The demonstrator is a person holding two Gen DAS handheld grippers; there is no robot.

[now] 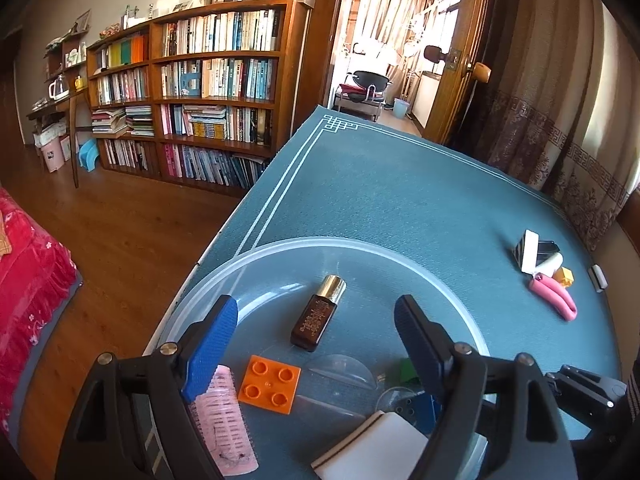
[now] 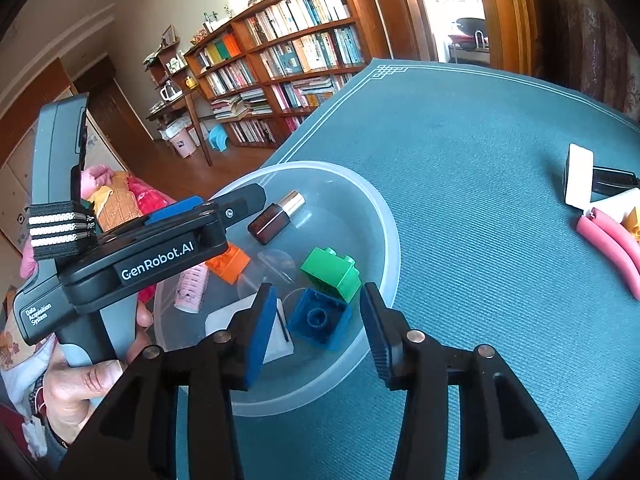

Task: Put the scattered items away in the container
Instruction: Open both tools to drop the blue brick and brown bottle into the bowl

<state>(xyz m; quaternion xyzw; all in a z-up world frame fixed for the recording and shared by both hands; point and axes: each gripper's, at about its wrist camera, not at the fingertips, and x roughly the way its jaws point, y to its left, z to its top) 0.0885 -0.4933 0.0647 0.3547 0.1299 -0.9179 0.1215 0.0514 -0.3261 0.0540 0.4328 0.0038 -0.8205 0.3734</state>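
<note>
A clear plastic bowl [image 1: 360,244] [image 2: 384,216] sits near the left edge of the blue table mat [image 2: 480,140]. In it lie a brown bottle with a gold cap [image 1: 318,314] [image 2: 274,216], an orange brick [image 1: 270,384], a pink hair roller [image 1: 232,420], a white block [image 1: 372,448], a green brick [image 2: 332,272] and a blue brick [image 2: 320,320]. My left gripper [image 1: 316,320] hangs open over the bowl, above the bottle. My right gripper [image 2: 318,304] is open just above the blue brick, holding nothing. To the right on the mat lie a white block [image 2: 578,174], a black clip [image 2: 614,180], pink-handled clippers [image 1: 554,300] [image 2: 608,240] and a yellow brick [image 1: 565,276].
A person's hand [image 2: 80,384] holds the left gripper's handle [image 2: 132,264]. The table's left edge [image 1: 256,196] drops to a wooden floor, with bookshelves [image 1: 208,92] beyond. A curtain [image 1: 560,120] and a door stand behind the table. A small white item [image 1: 599,278] lies far right.
</note>
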